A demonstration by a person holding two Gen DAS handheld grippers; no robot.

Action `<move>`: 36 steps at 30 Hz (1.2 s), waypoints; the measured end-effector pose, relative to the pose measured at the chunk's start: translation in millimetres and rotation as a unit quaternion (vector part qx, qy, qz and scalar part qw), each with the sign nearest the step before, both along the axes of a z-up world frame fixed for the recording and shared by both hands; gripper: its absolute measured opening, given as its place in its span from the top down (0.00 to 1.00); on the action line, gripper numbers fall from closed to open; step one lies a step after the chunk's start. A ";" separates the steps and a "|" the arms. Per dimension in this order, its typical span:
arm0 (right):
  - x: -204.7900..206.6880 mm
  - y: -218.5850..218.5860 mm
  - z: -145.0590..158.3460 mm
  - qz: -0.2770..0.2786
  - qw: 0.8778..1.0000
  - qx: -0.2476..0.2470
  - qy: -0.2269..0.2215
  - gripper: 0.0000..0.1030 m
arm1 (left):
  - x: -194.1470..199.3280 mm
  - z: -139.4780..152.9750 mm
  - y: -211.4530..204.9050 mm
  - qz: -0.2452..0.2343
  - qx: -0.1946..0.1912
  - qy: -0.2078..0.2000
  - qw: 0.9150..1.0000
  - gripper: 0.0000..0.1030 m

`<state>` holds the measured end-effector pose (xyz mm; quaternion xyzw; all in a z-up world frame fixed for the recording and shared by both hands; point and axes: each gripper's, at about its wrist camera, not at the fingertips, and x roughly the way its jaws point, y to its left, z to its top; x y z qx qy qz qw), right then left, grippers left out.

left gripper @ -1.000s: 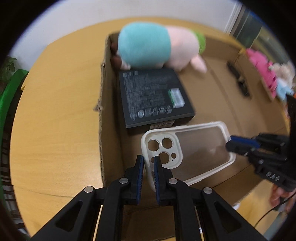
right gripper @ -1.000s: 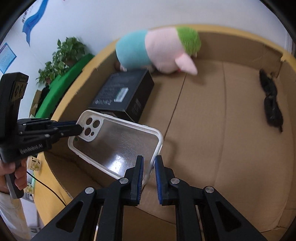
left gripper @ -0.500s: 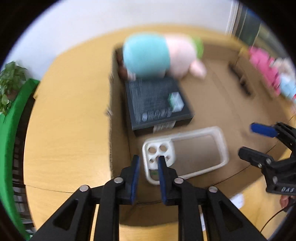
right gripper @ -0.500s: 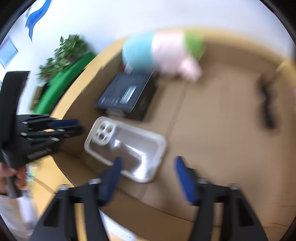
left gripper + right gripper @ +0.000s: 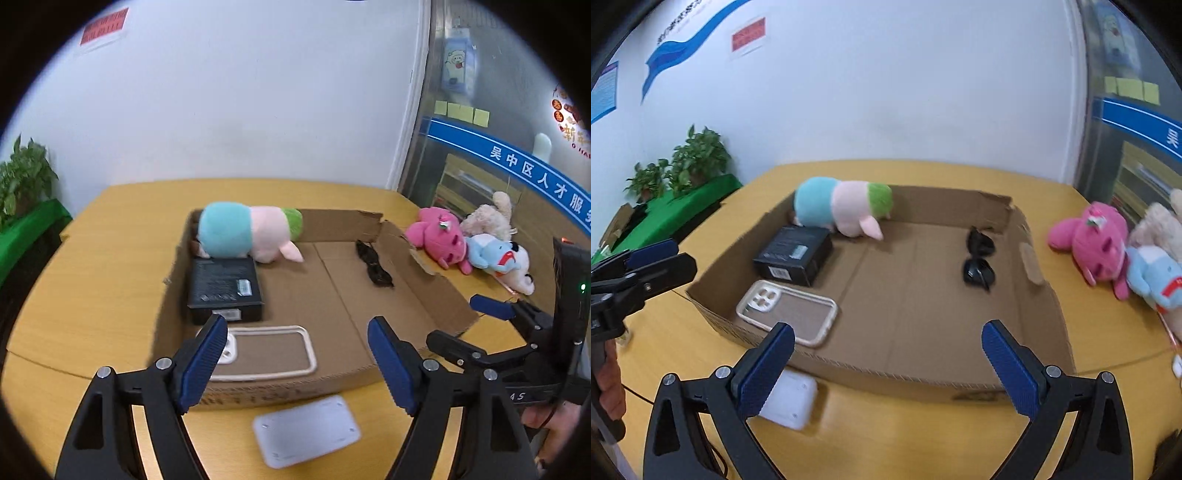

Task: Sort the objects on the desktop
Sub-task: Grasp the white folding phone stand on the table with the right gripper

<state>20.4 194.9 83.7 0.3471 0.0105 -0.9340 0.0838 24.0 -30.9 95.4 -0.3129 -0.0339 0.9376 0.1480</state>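
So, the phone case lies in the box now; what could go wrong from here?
1. The white device lies on the table right below the open jaws; a careless pass might knock it.
2. The plush toys lie outside the cardboard box; reaching for them might catch its wall.
3. The sunglasses inside might be crushed by a dropped toy.

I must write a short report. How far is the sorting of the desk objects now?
Done: phone case, black box, striped plush and sunglasses lie in the cardboard tray. In hand: nothing; left claw and right claw are opening, empty. Left: pink plush, blue plush, white pad.
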 end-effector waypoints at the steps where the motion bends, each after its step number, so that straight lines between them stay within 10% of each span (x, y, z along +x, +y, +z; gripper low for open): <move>1: 2.3 5.2 2.0 -0.003 1.000 -0.001 -0.001 0.00 | -2.1 -0.2 1.7 -0.001 0.004 -0.004 1.000 0.24; 22: 16.6 -2.0 2.3 0.018 0.999 0.027 0.028 0.00 | 6.9 -16.0 -15.5 0.010 0.033 -0.017 0.999 0.24; 36: 8.9 -44.9 -81.1 0.204 0.971 -0.032 -0.119 0.00 | -9.3 -100.2 -44.1 -0.055 0.112 -0.186 0.975 0.26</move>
